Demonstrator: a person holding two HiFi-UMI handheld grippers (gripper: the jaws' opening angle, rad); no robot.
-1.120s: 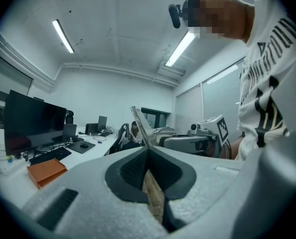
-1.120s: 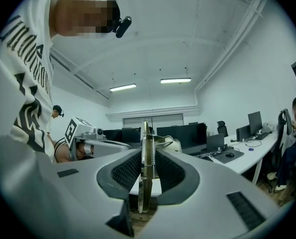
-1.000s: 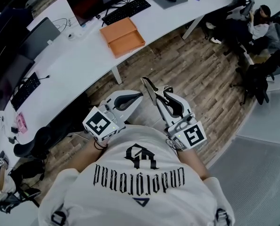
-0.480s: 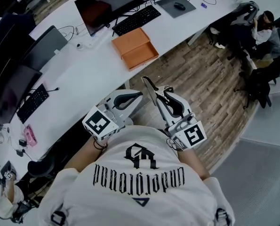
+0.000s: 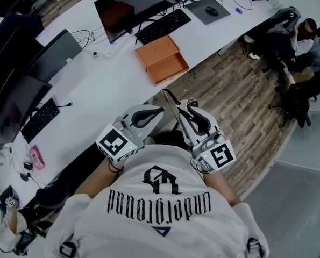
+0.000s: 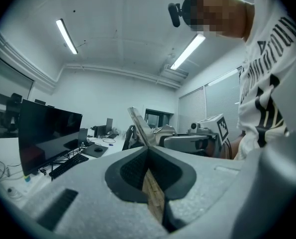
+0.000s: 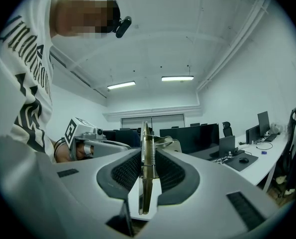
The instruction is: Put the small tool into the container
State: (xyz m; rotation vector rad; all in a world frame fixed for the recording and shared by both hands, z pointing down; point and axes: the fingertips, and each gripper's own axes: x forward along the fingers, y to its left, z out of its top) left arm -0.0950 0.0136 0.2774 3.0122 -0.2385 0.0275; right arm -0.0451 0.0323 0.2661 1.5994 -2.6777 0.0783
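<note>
Small tool (image 7: 145, 176) gripped in R claw (image 5: 184, 108); container (image 5: 167, 67) on desk (image 5: 103, 82).

The small tool (image 7: 144, 173) is shiny metal, the floor (image 5: 229, 95) matt wood.

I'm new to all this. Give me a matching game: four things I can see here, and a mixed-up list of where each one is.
Things:
1. tool
2. orange box
3. keyboard
4. mouse

Places:
A. on the grey pad
B. clamped in the right gripper
C. at the desk's near edge
D. in front of the monitor

Pairs: 1-B, 2-C, 3-D, 4-A
</note>
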